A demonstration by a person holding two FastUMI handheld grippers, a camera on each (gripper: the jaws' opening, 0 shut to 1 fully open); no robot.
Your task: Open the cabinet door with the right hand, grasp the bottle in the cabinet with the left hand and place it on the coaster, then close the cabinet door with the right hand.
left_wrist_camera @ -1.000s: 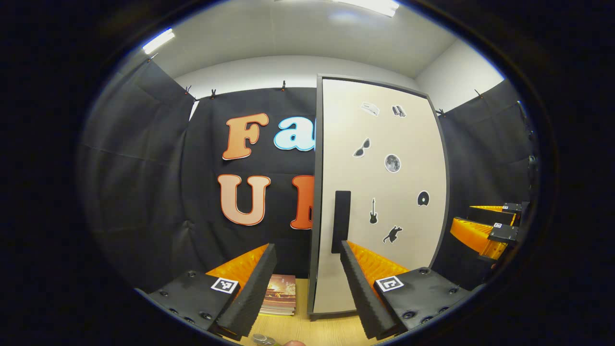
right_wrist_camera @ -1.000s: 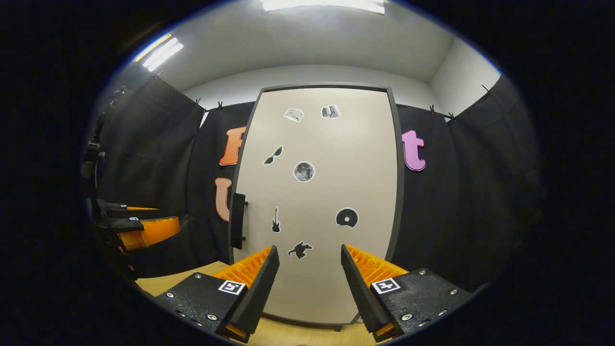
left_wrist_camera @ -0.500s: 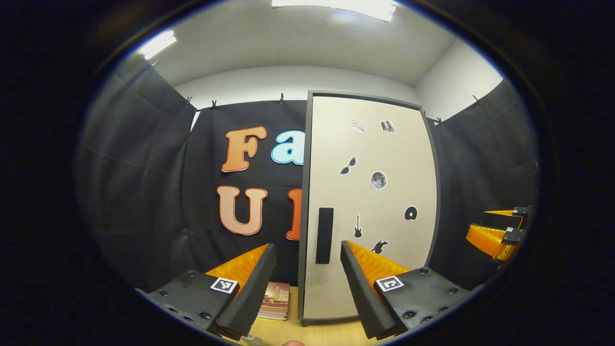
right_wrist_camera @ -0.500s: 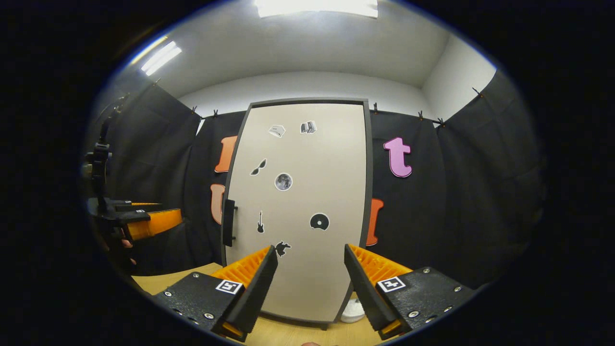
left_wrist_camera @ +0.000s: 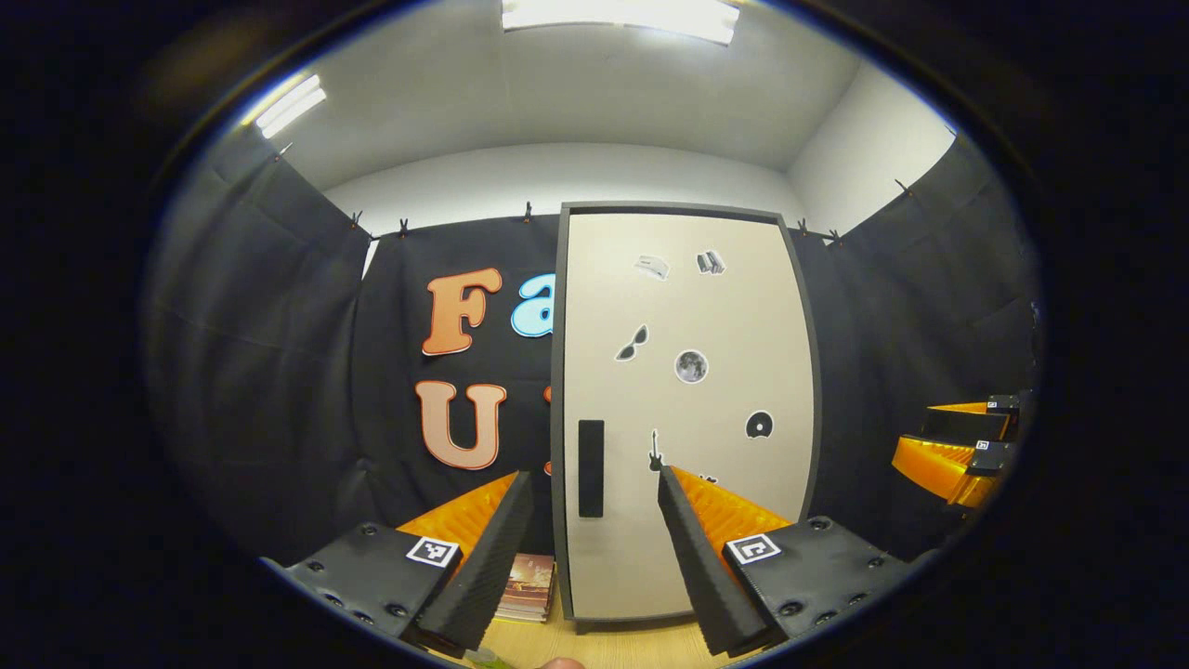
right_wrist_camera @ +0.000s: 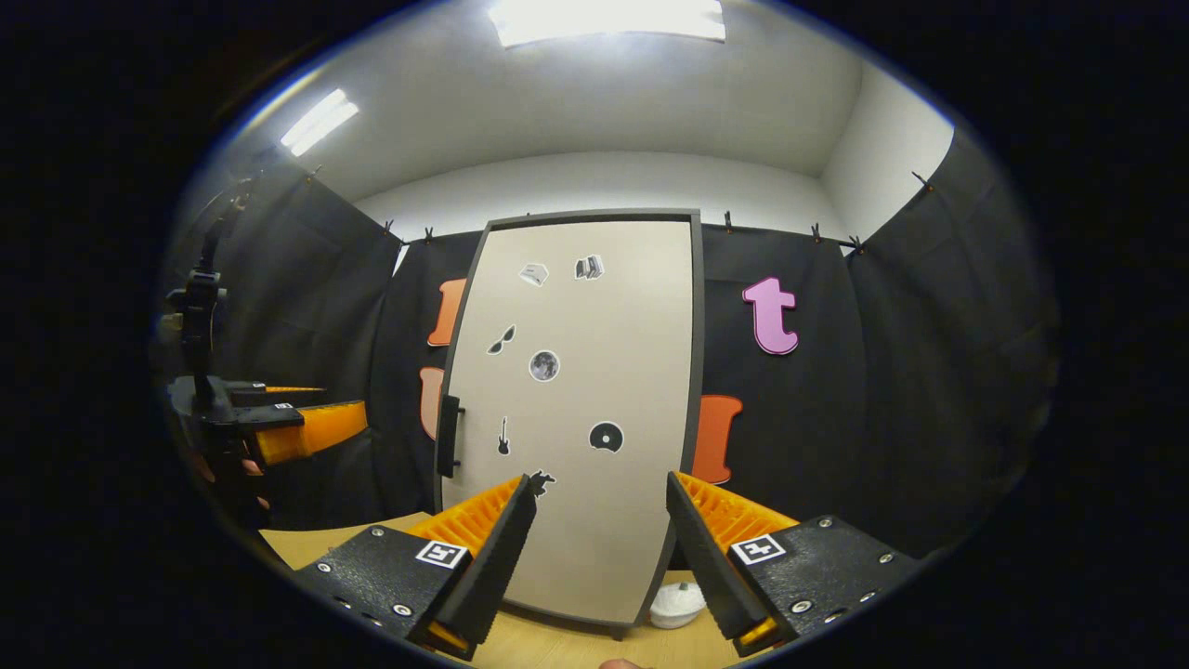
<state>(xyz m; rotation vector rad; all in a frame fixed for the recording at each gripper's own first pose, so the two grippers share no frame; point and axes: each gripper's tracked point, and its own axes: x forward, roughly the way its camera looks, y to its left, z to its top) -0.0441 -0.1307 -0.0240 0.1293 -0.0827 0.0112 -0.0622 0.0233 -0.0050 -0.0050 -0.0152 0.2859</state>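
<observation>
1. The left gripper (left_wrist_camera: 587, 548) holds its jaws wide apart with nothing between them, pointed at the left edge of the cabinet door (left_wrist_camera: 687, 409), where the dark handle (left_wrist_camera: 591, 467) sits. The right gripper (right_wrist_camera: 594, 553) also has its jaws apart and empty, facing the lower middle of the door from a little way off.

2. The door is shut, so the bottle cannot be seen; by the task it is inside the cabinet. A coaster cannot be made out for certain; a flat disc at the very bottom edge of the left gripper view is too cut off to name.

3. Judged risks: the right gripper faces the door panel, not the handle, which lies off to its left, so a straight reach would meet flat door and nudge the cabinet along the counter (right_wrist_camera: 316, 544). The left gripper waits in front of the handle side, where it may block the door.

4. Count: one cabinet, one door, one handle, six stickers on the door, two grippers, one stack of books (left_wrist_camera: 528, 587) left of the cabinet, one small white object (right_wrist_camera: 676, 602) at its right foot.
</observation>
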